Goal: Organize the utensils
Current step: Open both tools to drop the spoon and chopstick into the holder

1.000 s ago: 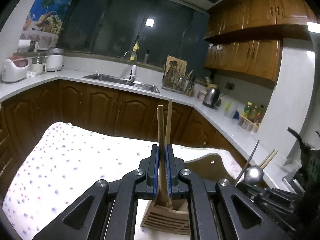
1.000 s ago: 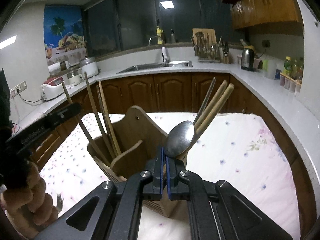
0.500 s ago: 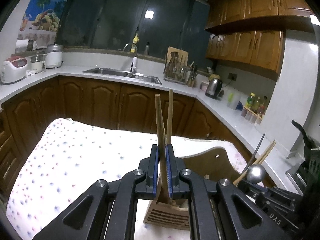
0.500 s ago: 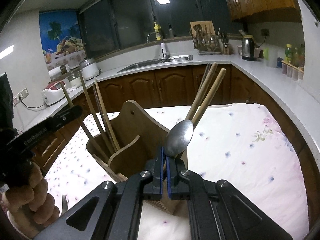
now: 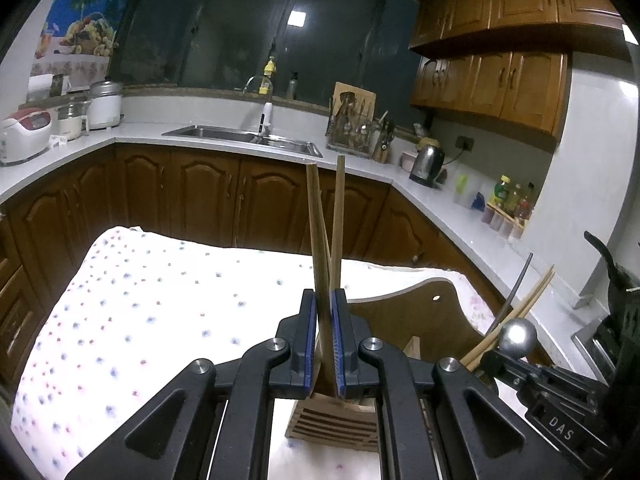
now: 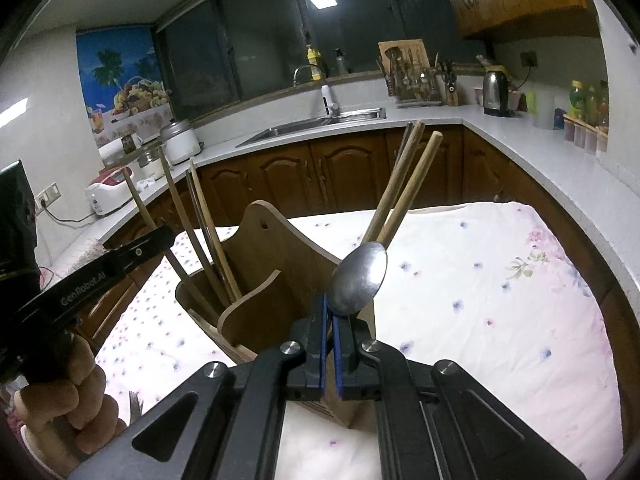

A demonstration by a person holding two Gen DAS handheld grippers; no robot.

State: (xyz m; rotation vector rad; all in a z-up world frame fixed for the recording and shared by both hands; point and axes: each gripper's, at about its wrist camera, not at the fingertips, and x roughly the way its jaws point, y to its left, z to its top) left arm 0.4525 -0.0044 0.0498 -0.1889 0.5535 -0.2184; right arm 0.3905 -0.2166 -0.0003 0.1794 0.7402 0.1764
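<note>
While your left gripper clamps the chopsticks and your right gripper pinches the spoon at frame centre, tilting either could topple the wooden holder.

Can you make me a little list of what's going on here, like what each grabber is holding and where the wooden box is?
left gripper: shut on chopsticks, which stick up
right gripper: shut on spoon and more chopsticks, bowl end near the jaws
holder: wooden, standing on the cloth, under both grippers
in the holder: several chopsticks in the left compartment
hand: grips the left gripper's handle
</note>
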